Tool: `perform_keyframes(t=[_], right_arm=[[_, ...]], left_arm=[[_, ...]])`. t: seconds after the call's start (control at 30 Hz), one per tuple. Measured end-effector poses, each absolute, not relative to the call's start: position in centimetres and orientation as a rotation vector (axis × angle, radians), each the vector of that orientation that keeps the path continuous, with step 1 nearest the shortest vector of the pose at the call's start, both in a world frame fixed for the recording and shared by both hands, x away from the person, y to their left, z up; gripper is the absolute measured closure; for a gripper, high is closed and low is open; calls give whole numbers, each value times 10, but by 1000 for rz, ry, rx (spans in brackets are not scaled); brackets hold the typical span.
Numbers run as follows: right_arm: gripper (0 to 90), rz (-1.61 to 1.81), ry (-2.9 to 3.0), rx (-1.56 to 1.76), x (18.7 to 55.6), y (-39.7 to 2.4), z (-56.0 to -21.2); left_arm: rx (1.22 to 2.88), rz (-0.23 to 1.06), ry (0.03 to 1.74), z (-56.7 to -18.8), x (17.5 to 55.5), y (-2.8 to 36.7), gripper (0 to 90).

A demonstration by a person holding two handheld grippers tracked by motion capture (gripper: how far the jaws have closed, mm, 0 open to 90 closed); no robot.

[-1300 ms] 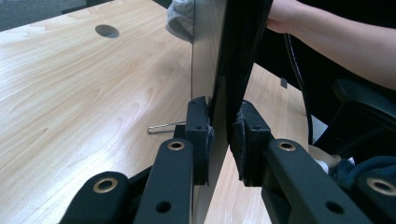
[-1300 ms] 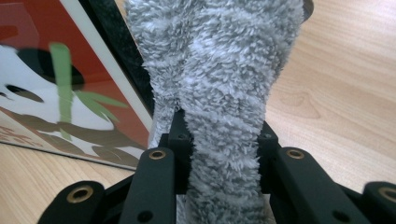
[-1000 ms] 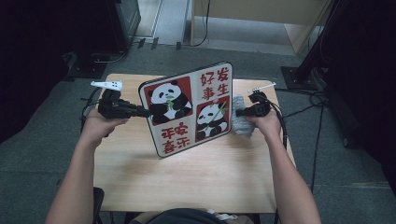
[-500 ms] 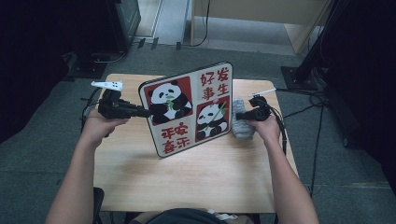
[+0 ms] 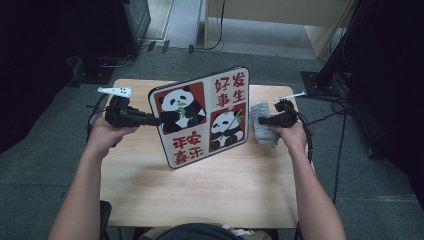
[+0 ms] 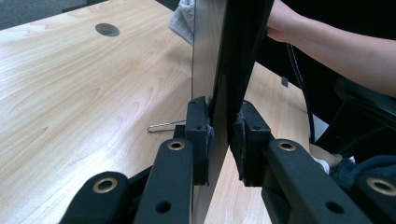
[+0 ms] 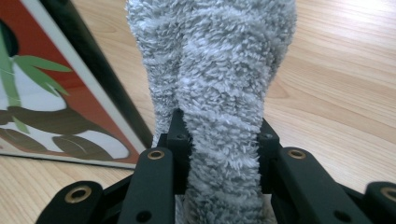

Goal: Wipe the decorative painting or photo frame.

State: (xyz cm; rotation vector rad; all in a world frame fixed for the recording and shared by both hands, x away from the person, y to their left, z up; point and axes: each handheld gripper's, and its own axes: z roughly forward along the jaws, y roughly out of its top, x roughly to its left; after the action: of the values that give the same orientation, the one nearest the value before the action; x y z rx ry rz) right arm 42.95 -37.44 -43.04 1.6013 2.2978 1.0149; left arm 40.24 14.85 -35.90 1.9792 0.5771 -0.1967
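On the wooden table [image 5: 150, 190] our left gripper [image 5: 150, 119] grips the panda picture [image 5: 202, 117]; our right gripper [image 5: 265, 120], at three o'clock, has brought the gripped grey cloth [image 5: 261, 122] nearer, ready for wiping.

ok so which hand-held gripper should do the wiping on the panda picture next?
Right hand-held gripper: it is shut on the grey cloth beside the panda picture. The left hand-held gripper is clamped on the picture's edge, holding it upright.

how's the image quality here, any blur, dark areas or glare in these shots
High view: soft overall, room edges nearly black, the picture frame and table evenly lit. Left gripper view: the frame's edge catches a pale sheen; jaws sharp. Right gripper view: the grey cloth crisp, table glaring top right.
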Motion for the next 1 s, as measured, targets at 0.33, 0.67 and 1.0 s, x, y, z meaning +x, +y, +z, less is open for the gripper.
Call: perform_keyframes(t=[0.33,0.67,1.0], right_arm=[[687,985,2246,1640,425,-396,-436],[680,973,2189,1693,430,-405,-456],[672,911,2167,1711,440,-407,-480]], left_arm=[[1980,-197,578,-359,402,148,780],[1983,-195,578,-359,402,148,781],[1983,-193,584,-359,402,148,780]])
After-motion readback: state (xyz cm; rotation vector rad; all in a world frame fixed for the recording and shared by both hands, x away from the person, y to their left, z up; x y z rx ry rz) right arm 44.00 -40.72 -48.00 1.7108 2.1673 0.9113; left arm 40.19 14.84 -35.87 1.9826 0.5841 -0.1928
